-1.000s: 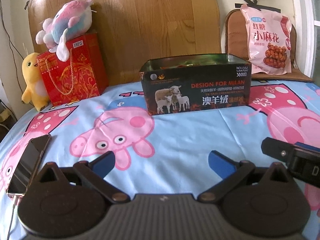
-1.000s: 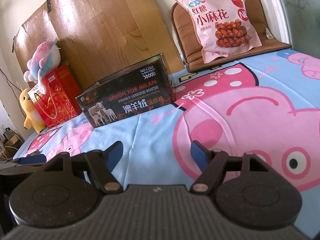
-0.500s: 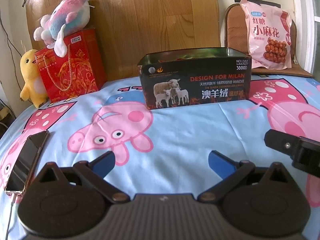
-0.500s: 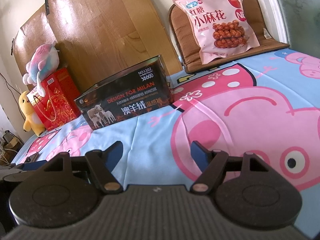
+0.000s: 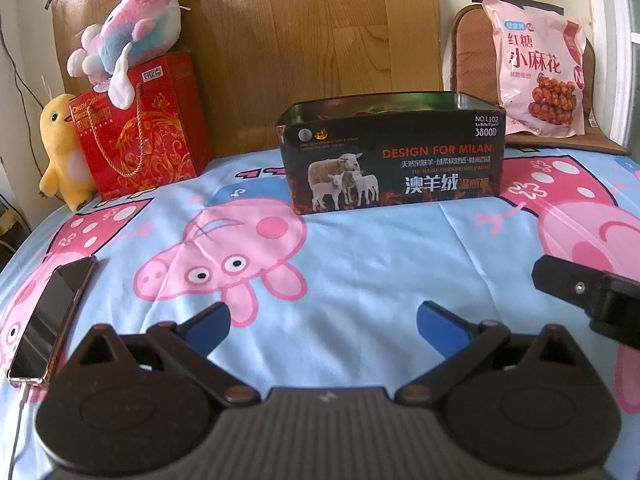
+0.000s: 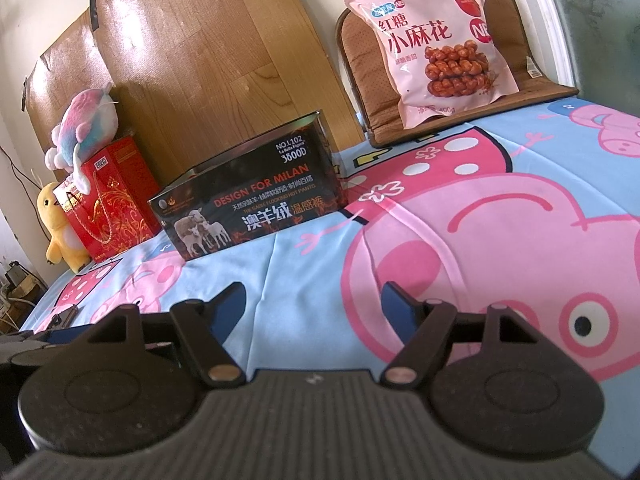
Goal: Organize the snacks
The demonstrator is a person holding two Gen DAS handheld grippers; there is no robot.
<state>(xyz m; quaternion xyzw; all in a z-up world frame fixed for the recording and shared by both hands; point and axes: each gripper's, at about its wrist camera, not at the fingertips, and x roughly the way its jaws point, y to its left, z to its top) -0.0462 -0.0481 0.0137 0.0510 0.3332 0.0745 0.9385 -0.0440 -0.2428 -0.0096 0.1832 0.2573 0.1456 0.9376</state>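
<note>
A black open-topped tin box [image 5: 394, 156] printed "DESIGN FOR MILAN" stands on the bed, with colourful packets just showing inside; it also shows in the right wrist view [image 6: 248, 204]. A pink snack bag [image 5: 538, 68] leans against a brown cushion at the back right, and it shows in the right wrist view too [image 6: 440, 40]. My left gripper [image 5: 322, 326] is open and empty, low over the sheet in front of the box. My right gripper [image 6: 314, 308] is open and empty, to the right of the left one; part of it shows in the left wrist view [image 5: 588, 294].
A red gift bag [image 5: 140, 124] with a plush fish [image 5: 124, 28] on top and a yellow plush chick [image 5: 60, 148] stand at the back left. A phone [image 5: 48, 316] lies on the sheet at the left. A wooden board [image 5: 312, 32] stands behind the box.
Both grippers have drifted slightly; the box and bag sit a little differently in each view. Both jaws stay open and empty.
</note>
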